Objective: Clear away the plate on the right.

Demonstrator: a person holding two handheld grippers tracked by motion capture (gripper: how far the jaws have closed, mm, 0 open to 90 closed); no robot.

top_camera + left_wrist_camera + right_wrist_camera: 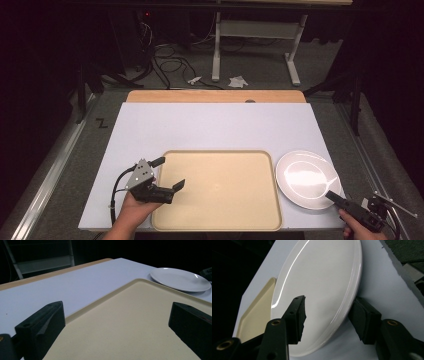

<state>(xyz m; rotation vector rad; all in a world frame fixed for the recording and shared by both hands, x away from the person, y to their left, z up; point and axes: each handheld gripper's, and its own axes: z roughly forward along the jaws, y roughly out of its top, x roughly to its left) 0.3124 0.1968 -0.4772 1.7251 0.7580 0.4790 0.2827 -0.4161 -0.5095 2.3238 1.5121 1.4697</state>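
A beige tray (225, 190) lies empty at the front middle of the white tabletop (210, 125). A white plate (307, 177) sits flat just right of it. My left gripper (170, 172) hovers over the tray's left edge, jaws wide open with nothing between them; the left gripper view (117, 312) looks across the tray (125, 322) to the plate (180, 278). My right gripper (334, 197) reaches the plate's near right rim. In the right gripper view (329, 302) one jaw is over the plate (322, 272) and the other outside its rim, with a gap left.
A wooden strip (215, 96) borders the tabletop's far edge. Beyond it are a white table frame (255, 45), cables and paper scraps on the floor. The tabletop's right edge runs close beside the plate. A corner of the tray (259, 312) lies past the plate.
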